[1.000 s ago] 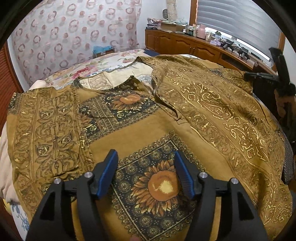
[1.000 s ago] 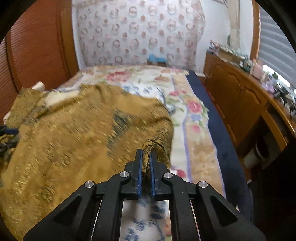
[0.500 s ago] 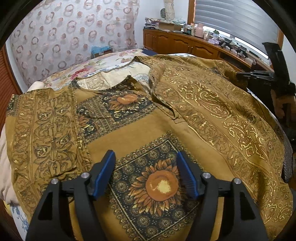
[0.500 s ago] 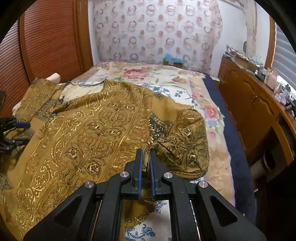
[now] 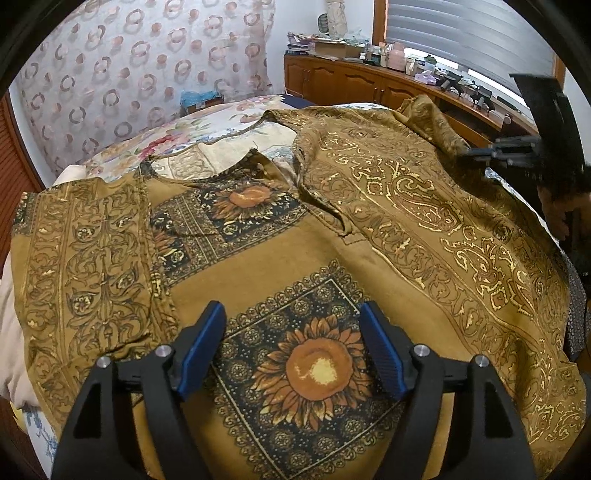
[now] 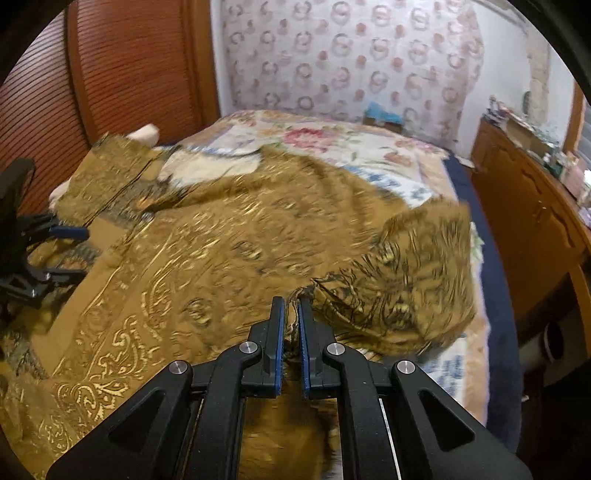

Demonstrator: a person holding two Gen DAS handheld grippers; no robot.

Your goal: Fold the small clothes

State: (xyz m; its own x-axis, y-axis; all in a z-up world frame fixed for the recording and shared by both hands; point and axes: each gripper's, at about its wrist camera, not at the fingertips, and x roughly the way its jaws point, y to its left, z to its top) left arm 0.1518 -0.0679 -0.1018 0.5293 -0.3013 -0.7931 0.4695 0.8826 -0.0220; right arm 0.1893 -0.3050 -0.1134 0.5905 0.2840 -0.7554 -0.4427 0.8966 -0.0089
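On the bed: the garment (image 5: 280,254), a mustard-gold top with sunflower panels and gold scrollwork, lies spread over the floral bedspread (image 6: 332,136).
Garment layout: one side is folded across the body, its scrollwork face up; the neckline points toward the patterned curtain (image 5: 147,66).
Left tool (image 5: 291,336): jaws wide apart, holding nothing, poised over the lower sunflower panel (image 5: 314,369); whether the tips touch the cloth cannot be told.
Right tool (image 6: 290,321): blue pads nearly together, with a bunched fold of the garment's edge pinched between them.
Left wrist view only: the sunflower panels and the neckline in sharp detail, the right tool as a dark shape at the garment's far right edge, a window blind (image 5: 461,33) above a cluttered wooden cabinet (image 5: 369,81).
Right wrist view only: the pinched fold itself, motion-blurred cloth, the loose sleeve (image 6: 417,273) draped beside the grasp, the left tool at the far left edge, a slatted wooden door (image 6: 122,62), the bed's navy edge (image 6: 495,295).
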